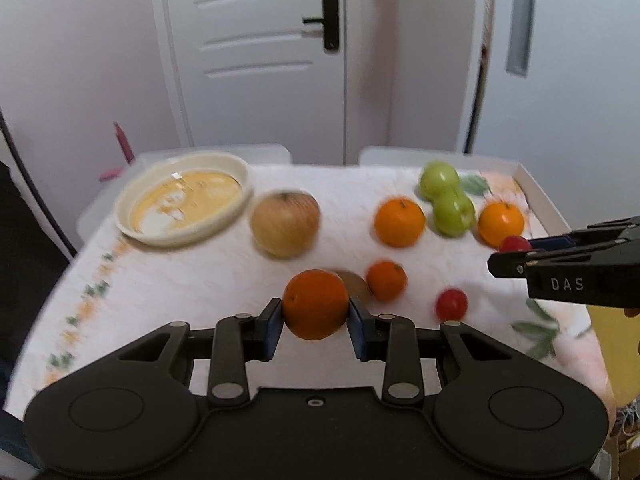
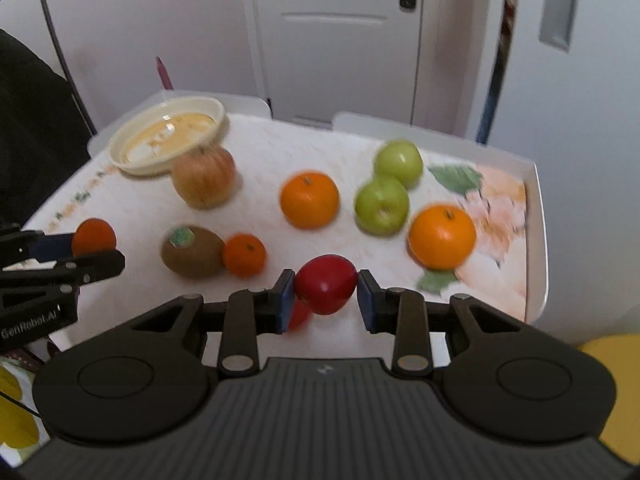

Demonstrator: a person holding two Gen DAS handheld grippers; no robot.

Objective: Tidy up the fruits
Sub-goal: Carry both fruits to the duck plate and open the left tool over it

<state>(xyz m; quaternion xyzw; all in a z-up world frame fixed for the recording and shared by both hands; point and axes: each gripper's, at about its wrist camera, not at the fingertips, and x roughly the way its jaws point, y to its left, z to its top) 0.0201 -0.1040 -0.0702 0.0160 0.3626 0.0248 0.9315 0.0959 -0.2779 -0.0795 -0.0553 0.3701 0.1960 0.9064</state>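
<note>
My left gripper (image 1: 316, 312) is shut on a small orange (image 1: 315, 305) and holds it above the table; the gripper also shows at the left of the right wrist view (image 2: 96, 248). My right gripper (image 2: 325, 292) is shut on a red fruit (image 2: 326, 284); the gripper shows at the right edge of the left wrist view (image 1: 508, 254). On the table lie a yellow-red apple (image 1: 285, 224), two oranges (image 1: 399, 222) (image 1: 501, 222), two green apples (image 1: 439, 179) (image 1: 454, 212), a small orange (image 1: 386, 280), a kiwi (image 2: 192, 252) and a second red fruit (image 1: 451, 304).
A cream plate (image 1: 128, 220) with a yellow centre stands at the table's far left. The table has a raised white rim (image 2: 540, 216) along its right side. A white door (image 1: 256, 52) stands behind the table. Something yellow (image 2: 612, 360) is at the lower right.
</note>
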